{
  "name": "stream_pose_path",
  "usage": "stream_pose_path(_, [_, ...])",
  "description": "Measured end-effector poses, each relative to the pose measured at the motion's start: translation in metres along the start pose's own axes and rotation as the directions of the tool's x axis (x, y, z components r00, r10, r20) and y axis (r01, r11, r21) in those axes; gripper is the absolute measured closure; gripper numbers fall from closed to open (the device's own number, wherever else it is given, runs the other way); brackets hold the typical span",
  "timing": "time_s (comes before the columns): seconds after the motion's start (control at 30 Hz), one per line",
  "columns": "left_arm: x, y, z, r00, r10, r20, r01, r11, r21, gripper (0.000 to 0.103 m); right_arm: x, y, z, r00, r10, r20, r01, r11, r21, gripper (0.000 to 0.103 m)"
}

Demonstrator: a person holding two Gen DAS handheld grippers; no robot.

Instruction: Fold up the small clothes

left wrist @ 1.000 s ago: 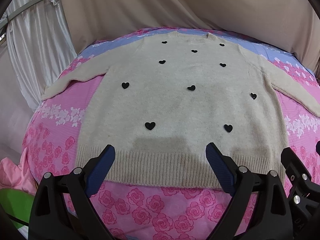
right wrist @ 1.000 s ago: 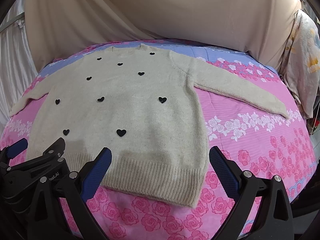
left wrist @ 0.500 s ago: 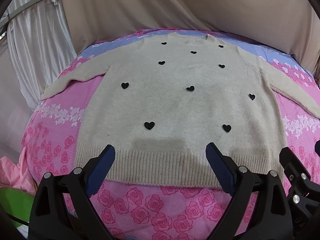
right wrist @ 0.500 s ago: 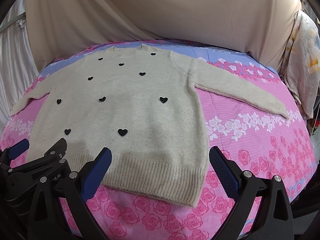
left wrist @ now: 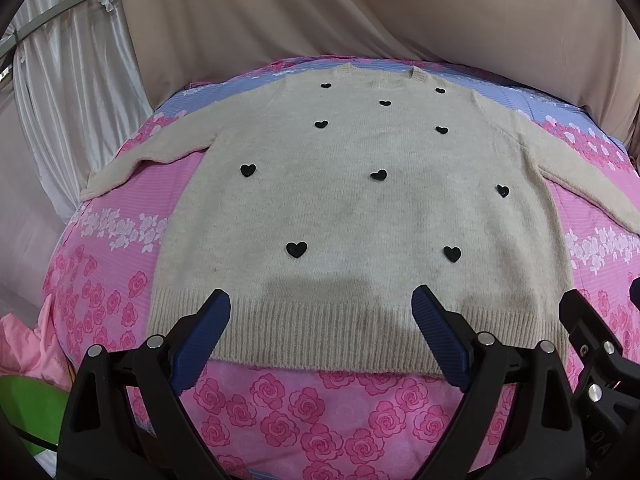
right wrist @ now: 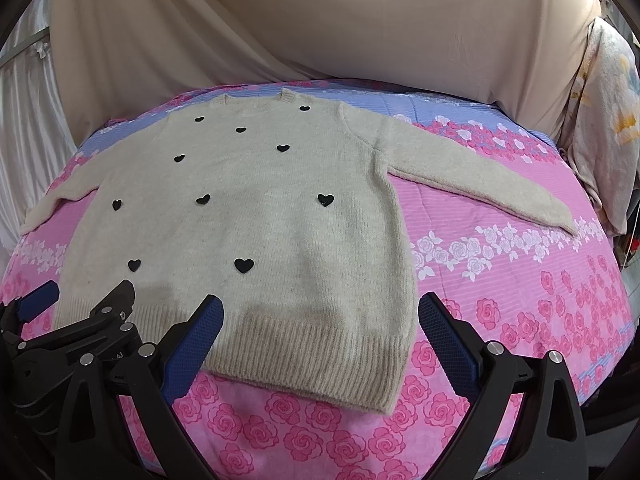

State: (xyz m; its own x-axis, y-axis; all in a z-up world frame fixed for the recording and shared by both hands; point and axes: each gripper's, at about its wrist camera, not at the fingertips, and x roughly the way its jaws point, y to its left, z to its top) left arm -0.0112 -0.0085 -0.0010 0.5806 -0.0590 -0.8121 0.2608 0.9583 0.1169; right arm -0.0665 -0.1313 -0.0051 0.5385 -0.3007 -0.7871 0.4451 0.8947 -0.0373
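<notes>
A cream knitted sweater [left wrist: 360,208] dotted with black hearts lies flat, sleeves outstretched, on a pink rose-print bed sheet [right wrist: 520,300], both hand-held grippers [left wrist: 320,336] [right wrist: 320,336] spread wide, empty.

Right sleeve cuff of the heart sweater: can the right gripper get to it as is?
Probably yes. The right gripper is open and holds nothing, and the sleeve cuff lies flat on the floral bedsheet with nothing on it or across the way.

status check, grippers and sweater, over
Left gripper open, empty. Right gripper open, empty. Sweater flat on bedsheet, sleeves spread, unfolded. Nothing in the way.
</notes>
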Motion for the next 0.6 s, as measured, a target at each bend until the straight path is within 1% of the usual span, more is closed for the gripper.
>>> stream_pose_path(0.6, [0.0002,-0.0007,-0.0011,1.0,0.001,-0.001,-0.001,1.0,0.0,0.013,0.0003,-0.0015,-0.0024,1.0,0.002,0.0,-0.002,1.0,0.006,0.006])
